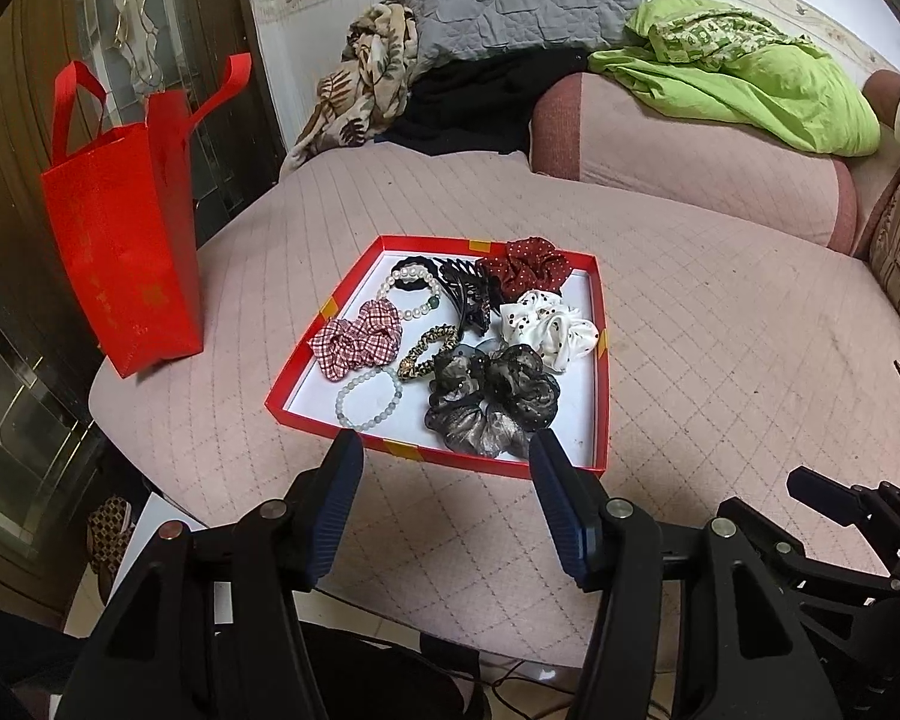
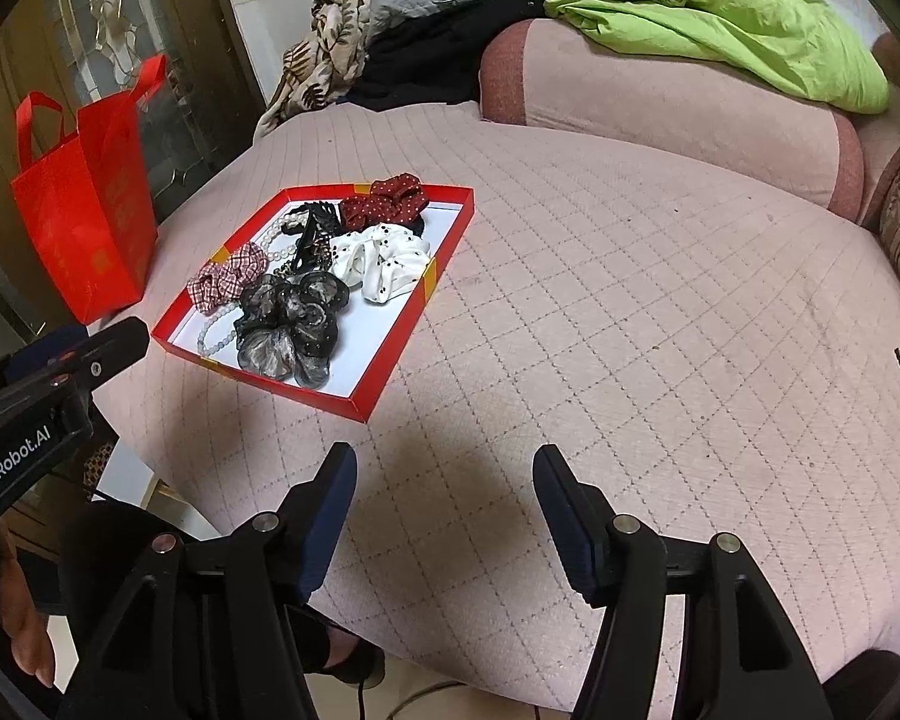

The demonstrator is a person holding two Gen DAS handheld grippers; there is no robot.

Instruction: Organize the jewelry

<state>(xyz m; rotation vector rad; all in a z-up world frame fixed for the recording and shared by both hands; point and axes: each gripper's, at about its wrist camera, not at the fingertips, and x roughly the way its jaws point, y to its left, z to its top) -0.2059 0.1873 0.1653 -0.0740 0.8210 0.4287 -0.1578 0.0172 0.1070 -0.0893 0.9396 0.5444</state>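
On the pink quilted bed (image 1: 690, 330), a red tray (image 1: 598, 360) holds scrunchies; left claw (image 1: 447, 456) and right claw (image 2: 444, 468) gape wide, empty.

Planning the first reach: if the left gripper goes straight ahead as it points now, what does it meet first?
Probably the near wall of the red tray, then the black lace scrunchie just behind it. The left gripper is open; its height above the tray is unclear.

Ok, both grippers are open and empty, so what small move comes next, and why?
Probably ease the left gripper forward and down onto the sheer black-and-grey scrunchie: its open jaws already frame that near edge of the shallow red box, while the right gripper hangs over bare quilt.
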